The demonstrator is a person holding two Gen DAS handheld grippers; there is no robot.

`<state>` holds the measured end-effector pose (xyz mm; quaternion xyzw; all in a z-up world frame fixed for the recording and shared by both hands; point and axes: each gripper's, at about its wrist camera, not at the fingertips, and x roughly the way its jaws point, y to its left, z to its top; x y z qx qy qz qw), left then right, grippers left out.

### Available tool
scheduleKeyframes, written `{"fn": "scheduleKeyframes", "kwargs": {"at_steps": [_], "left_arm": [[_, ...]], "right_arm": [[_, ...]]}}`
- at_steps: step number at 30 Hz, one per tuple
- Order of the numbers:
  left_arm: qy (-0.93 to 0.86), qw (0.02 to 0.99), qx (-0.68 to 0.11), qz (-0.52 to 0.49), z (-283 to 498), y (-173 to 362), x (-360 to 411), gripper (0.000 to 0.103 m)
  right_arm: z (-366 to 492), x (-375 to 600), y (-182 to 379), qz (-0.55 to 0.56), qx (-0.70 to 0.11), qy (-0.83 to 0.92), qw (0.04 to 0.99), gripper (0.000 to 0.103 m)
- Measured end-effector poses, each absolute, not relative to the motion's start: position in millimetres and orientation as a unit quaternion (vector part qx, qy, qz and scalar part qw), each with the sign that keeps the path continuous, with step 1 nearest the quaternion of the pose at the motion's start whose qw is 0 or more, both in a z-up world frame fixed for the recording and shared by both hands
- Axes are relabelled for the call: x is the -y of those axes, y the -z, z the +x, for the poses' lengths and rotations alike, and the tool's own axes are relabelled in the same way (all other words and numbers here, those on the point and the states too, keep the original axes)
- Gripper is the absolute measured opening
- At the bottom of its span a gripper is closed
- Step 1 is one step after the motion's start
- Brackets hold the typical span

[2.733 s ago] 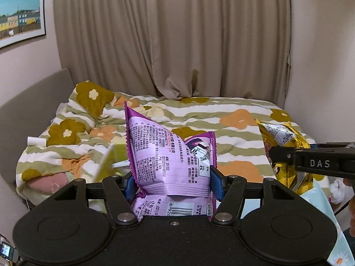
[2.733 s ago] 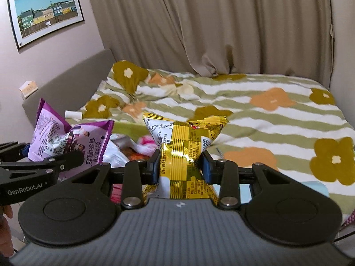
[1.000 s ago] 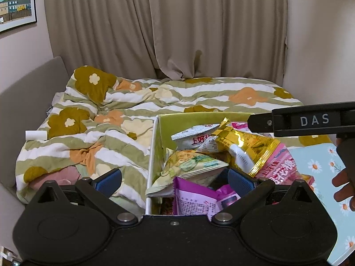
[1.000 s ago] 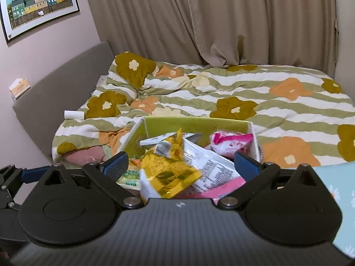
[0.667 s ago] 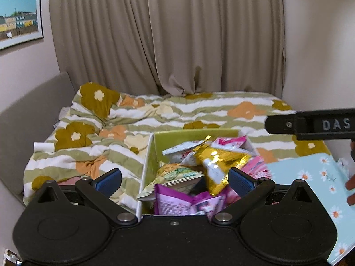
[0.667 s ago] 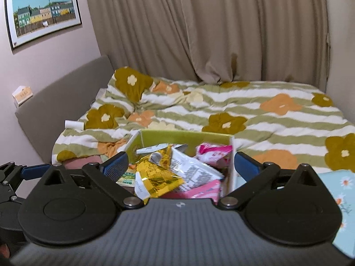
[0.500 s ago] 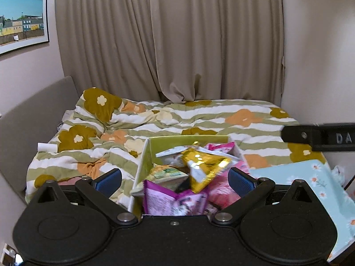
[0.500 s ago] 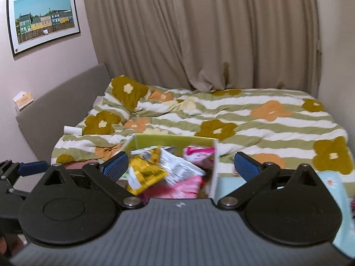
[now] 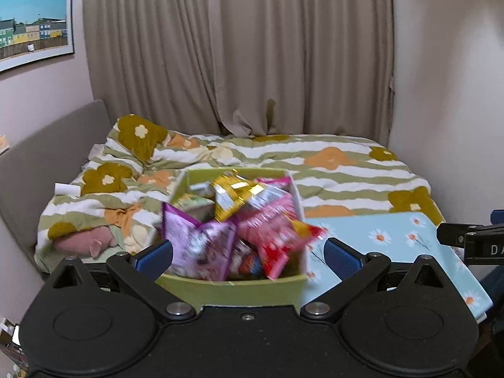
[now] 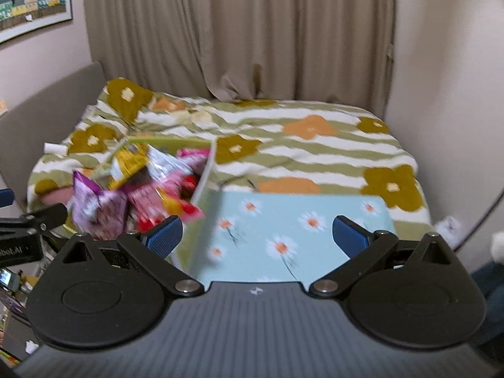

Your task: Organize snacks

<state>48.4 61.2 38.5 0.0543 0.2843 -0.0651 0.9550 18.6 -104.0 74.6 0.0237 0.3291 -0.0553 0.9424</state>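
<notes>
A green box (image 9: 239,283) full of snack bags stands on the near edge of the bed. A purple bag (image 9: 197,245), a yellow bag (image 9: 231,197) and pink bags (image 9: 267,220) stick out of it. My left gripper (image 9: 248,253) is open and empty, just in front of the box. My right gripper (image 10: 256,231) is open and empty, to the right of the box (image 10: 197,220), over a light blue daisy-print surface (image 10: 299,220). The purple bag (image 10: 94,208) and yellow bag (image 10: 126,163) also show in the right wrist view, blurred.
The bed (image 9: 346,170) has a striped flowered cover. A grey headboard (image 9: 41,145) runs along the left. Curtains (image 9: 239,50) hang behind. The wall (image 9: 447,78) is close on the right. A small white tube (image 9: 67,189) lies on the cover at left.
Both grippers let go of their bags, the purple and the yellow one, which now lie in the box. Both grippers have drawn back from the box; the right one has swung to the right.
</notes>
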Motion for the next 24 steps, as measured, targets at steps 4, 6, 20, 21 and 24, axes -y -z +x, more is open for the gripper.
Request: {"fn": "scheduleKeyframes", "kwargs": {"at_steps": [4,6,20,21,24], "left_arm": [[0.070,0.952,-0.291,0.062,36.0,-30.5,-49.7,0.103],[0.072,0.951,-0.293,0.061,32.8,-27.8,-47.5,0.103],[0.080,0.952,-0.287,0.072,27.1,-25.6,-37.1,0.103],[0.080,0.952,-0.287,0.073,27.1,-25.8,-36.5,0.103],[0.081,0.952,-0.286,0.075,27.7,-26.1,-36.9,0.103]], "right_arm": [[-1.3,117.9,-63.6,0.029,-0.345,0.068,0.936,0.103],[-9.3,122.8,-59.1,0.035,-0.350,0.074,0.933,0.103],[-22.8,143.7,-53.5,0.042,-0.352,0.095,0.930,0.103],[-23.4,144.1,-53.4,0.043,-0.352,0.095,0.930,0.103],[-23.6,144.2,-53.3,0.042,-0.352,0.095,0.930,0.103]]}}
